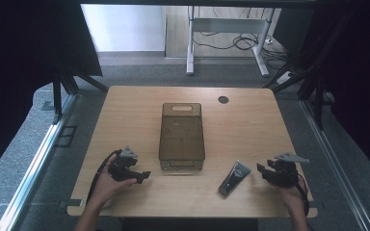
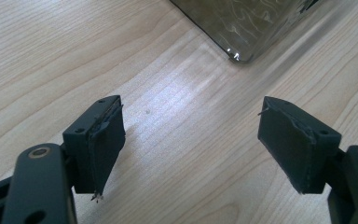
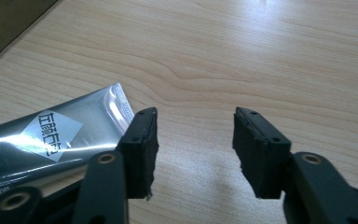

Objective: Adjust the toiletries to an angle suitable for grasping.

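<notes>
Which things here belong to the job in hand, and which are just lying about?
In the job:
silver tube, next to the open right gripper
tinted bin, ahead of the open left gripper

Lying about:
desk frame and cables on the floor beyond the table

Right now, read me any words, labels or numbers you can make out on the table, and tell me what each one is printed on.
"丘酸乍" or similar: three large characters on the white diamond label of the silver tube; the reading is uncertain.
Small dark print along the tube's lower edge: too small and blurred to read.
Smoky transparent plastic bin: no text visible.
Wooden table: no text visible.
</notes>
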A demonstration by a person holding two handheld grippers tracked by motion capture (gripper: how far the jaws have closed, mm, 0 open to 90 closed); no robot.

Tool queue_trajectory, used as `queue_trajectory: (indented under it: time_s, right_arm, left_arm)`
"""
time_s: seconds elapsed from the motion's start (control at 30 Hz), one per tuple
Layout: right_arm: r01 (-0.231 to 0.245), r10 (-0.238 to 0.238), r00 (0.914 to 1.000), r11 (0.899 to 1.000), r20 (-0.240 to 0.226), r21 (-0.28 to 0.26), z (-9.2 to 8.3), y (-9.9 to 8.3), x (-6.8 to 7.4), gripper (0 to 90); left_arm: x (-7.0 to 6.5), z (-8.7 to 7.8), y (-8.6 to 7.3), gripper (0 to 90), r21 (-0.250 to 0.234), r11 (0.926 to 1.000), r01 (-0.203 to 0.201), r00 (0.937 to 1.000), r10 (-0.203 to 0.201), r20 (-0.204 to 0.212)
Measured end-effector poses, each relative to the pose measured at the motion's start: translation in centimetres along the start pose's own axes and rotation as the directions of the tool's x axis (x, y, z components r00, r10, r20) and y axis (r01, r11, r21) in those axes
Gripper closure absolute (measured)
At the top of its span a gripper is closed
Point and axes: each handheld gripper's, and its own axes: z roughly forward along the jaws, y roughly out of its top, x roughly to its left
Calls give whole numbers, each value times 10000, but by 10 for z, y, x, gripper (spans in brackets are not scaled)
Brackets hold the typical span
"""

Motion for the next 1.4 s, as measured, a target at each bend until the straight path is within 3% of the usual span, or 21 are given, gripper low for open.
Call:
queue_trajectory:
  time_s: [0.1, 0.13, 0.17, 0.2, 0.23, 0.27, 0.53, 0.67, 0.8, 0.87, 0.97, 1.0, 1.07, 1.1, 1.2, 1.23, 1.27, 1.3, 1.33, 1.4]
  right_arm:
    - [70, -70, 10000, 10000, -20, 18, -1, 0, -1, 554]
    - [230, -230, 9997, 9996, -4, 149, -2, 0, -1, 700]
    - [230, -230, 9997, 9996, -4, 149, -2, 0, -1, 700]
    - [259, -260, 9996, 9994, 55, 223, -4, 0, -1, 787]
    - [259, -260, 9996, 9994, 55, 223, -4, 0, -1, 787]
    - [237, -235, 9996, 9996, -179, 118, -9, 1, -1, 820]
    - [615, -608, 9976, 9979, -323, 198, -17, 4, 3, 879]
    - [383, -346, 9961, 9983, -809, 450, -16, 2, 2, 899]
    - [686, -596, 9917, 9947, -1142, 767, -17, 1, 7, 900]
    - [1156, -961, 9842, 9849, -1484, 1290, -14, 4, 13, 900]
    - [1400, -1144, 9817, 9754, -1523, 1700, -12, 9, 17, 900]
    - [1699, -1376, 9766, 9649, -1654, 2002, -11, 13, 23, 899]
    - [1848, -1484, 9731, 9596, -1764, 2122, -10, 16, 27, 899]
    - [2170, -1725, 9649, 9484, -1980, 2312, -8, 19, 35, 899]
    - [2344, -1795, 9577, 9400, -2250, 2477, -7, 22, 43, 899]
    - [2517, -1842, 9474, 9339, -2617, 2538, -10, 23, 53, 899]
    - [2517, -1842, 9474, 9339, -2617, 2538, -10, 23, 53, 899]
    - [2886, -2122, 9357, 9199, -2817, 2655, -12, 24, 64, 899]
    - [2886, -2122, 9357, 9199, -2817, 2655, -12, 24, 64, 899]
    - [3235, -2338, 9207, 9051, -3124, 2760, -16, 26, 76, 900]
  left_arm:
    - [-1, 1, 1, 232, 3, 10000, -20, 10000, 20, 4]
    - [-3, 1, 1, 232, 28, 10000, -40, 10000, 40, 28]
    - [-4, 2, 2, 232, 59, 9999, -163, 9999, 163, 41]
    - [-5, 4, 3, 232, 72, 9997, -226, 9997, 225, 77]
    - [-7, 5, 3, 232, 117, 9997, -200, 9997, 199, 114]
    - [-8, 7, 4, 231, 176, 9992, -358, 9993, 355, 130]
    - [-8, 6, 6, 232, 113, 9997, -233, 9996, 231, 132]
    - [-5, 8, 4, 232, 229, 9997, -55, 9999, 53, 122]
    - [-4, 7, 4, 232, 186, 9998, -19, 9999, 17, 111]
    - [-3, 6, 4, 232, 163, 9999, -5, 9999, 3, 102]
    - [-1, 6, 4, 232, 173, 9998, -5, 9999, 3, 112]
    - [-2, 5, 4, 232, 129, 9999, -13, 9999, 12, 125]
    - [-2, 4, 4, 232, 102, 9999, -17, 9999, 15, 143]
    - [-2, 2, 5, 232, 28, 10000, -20, 9999, 19, 170]
    - [-2, 1, 4, 232, 11, 10000, 2, 9999, -2, 169]
    - [-2, 0, 4, 232, -44, 10000, -19, 9998, 20, 193]
    - [-2, 0, 4, 232, -44, 10000, -19, 9998, 20, 193]
    - [-1, -1, 4, 232, -80, 10000, -31, 9998, 33, 189]
    - [-1, -2, 5, 232, -112, 9999, 1, 9998, 1, 181]
    - [-1, -2, 5, 232, -128, 9999, -2, 9999, 4, 172]
